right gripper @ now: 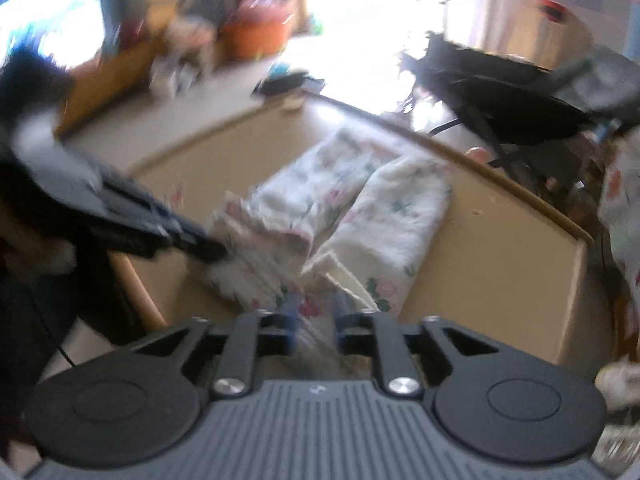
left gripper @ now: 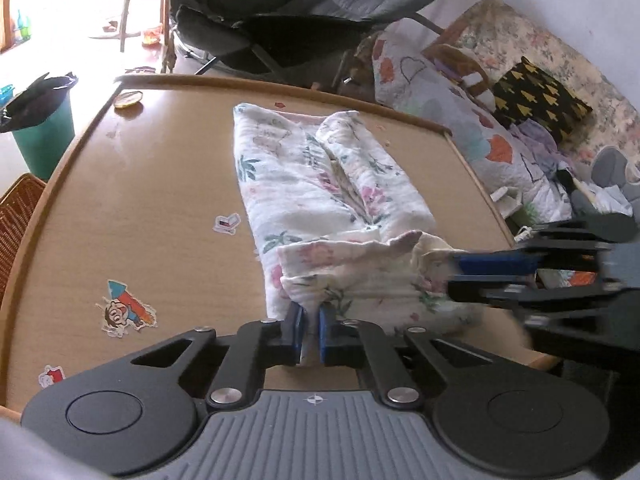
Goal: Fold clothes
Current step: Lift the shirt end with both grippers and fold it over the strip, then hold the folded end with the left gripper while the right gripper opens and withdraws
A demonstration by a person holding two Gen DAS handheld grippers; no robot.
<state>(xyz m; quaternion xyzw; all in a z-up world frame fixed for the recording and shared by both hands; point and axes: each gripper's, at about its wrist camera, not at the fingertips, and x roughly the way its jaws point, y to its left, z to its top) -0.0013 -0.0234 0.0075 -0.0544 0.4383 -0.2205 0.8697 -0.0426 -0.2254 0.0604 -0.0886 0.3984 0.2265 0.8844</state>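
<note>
progress: floral cloth (left gripper: pixel 320 184) lay folded into a long strip on tabletop (left gripper: pixel 152 200), end fold left | left gripper (left gripper: pixel 310 330) pinched its near edge | right gripper (right gripper: pixel 314 326) parted, cloth between, no grip

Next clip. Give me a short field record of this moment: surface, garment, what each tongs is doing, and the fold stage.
surface: wooden table with stickers
garment: floral cloth, folded into a long strip
left tongs: shut on the cloth's near end
right tongs: jaws parted, cloth between them, grip unclear through blur
fold stage: near end bunched and lifted a little, cross fold not yet made
view quality: left wrist sharp, right wrist blurred
</note>
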